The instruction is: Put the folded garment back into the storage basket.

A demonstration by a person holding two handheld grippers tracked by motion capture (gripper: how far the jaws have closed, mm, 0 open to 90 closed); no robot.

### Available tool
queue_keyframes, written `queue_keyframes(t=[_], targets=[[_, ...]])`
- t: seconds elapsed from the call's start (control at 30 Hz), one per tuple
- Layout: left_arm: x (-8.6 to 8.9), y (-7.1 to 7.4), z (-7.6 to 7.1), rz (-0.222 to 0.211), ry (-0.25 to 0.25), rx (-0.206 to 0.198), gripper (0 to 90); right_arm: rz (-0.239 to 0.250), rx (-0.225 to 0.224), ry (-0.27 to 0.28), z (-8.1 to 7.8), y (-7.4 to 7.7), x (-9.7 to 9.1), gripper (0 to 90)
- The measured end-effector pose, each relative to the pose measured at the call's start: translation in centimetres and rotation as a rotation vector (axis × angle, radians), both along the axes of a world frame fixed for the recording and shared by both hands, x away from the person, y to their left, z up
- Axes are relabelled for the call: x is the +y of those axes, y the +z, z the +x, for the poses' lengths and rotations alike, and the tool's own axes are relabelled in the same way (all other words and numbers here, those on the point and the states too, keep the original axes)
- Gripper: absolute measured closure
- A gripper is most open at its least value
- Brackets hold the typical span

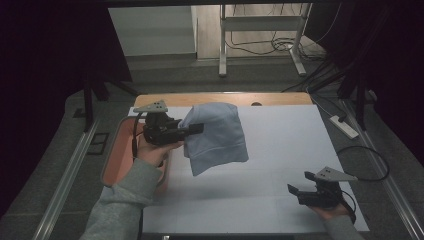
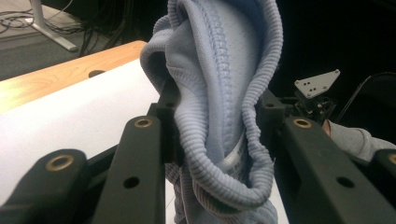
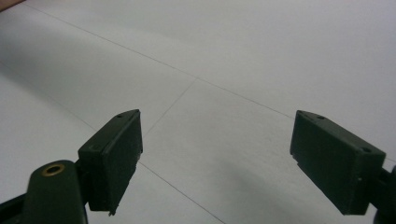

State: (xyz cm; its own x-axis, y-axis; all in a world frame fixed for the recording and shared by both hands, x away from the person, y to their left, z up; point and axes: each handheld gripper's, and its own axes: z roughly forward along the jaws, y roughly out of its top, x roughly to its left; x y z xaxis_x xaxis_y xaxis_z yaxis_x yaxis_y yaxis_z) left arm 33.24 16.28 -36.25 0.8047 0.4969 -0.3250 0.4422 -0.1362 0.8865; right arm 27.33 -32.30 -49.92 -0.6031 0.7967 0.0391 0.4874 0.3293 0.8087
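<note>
1. Light blue knit garment (image 1: 216,136), probably a sweatshirt or hoodie, hanging bunched above the white table cover (image 1: 280,150), held up off the surface on the left half of the table.
2. Looks soft and a bit heavy: smooth outer face from the high view, rounded at the top, drooping to a wider bottom edge with a dark shadow under it.
3. Up close in the left gripper view, garment (image 2: 219,102) showing a thick ribbed hem folded over on itself, a stitched seam running up the middle, finer mesh-like knit on the inside, and a small white tag peeking out low in the fold.
4. Left gripper (image 1: 192,129) clamped tight on that ribbed edge, fabric squeezed between both black jaws, pointing sideways toward the table's middle.
5. Right gripper (image 1: 296,192) sitting low near the front right corner, well apart from the garment, jaws spread wide with nothing between them but bare white cover (image 3: 224,70).
6. Orange tray (image 1: 112,155) just under the left hand, at the table's left edge.
</note>
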Motion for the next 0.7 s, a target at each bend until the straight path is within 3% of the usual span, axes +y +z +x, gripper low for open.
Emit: queue_keyframes(t=[0.7], targets=[[2.7,0.6,-0.9,-0.006,0.045,-0.009,63.6,-0.003,0.001,-0.008,0.0,0.0,-0.1,17.7]])
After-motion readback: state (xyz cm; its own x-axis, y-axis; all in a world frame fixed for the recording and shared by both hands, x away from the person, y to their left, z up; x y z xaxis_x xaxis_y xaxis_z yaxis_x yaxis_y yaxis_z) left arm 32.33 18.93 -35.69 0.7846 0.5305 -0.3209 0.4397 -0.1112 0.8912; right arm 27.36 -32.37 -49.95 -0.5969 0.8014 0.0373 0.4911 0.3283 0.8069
